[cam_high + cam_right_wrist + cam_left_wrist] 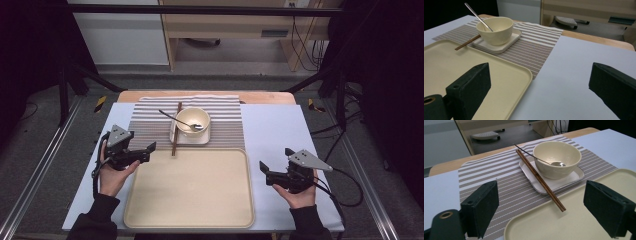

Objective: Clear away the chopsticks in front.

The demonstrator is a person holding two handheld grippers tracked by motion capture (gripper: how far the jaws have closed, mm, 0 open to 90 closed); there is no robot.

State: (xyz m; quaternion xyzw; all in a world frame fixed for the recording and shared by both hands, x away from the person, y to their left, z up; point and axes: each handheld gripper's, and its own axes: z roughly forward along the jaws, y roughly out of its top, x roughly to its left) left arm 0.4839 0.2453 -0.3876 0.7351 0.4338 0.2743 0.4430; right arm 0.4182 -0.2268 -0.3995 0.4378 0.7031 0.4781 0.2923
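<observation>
I am holding my left gripper [150,147] and right gripper [263,167] wide apart beside the tray [150,210]; the chopsticks [176,130] beyond it are resting against the plate [192,139], so I should approach low.

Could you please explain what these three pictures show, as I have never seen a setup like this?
A person holds a two-jaw tool in each hand: the left gripper and the right gripper. One picture looks down from above; the other two come from cameras riding on each gripper, between its black jaws. On the table lie a large beige plastic tray, a grey striped placemat, a small white square plate, a cream ceramic bowl with a metal spoon inside, and brown wooden chopsticks. Both grippers are open and hold nothing.
</observation>
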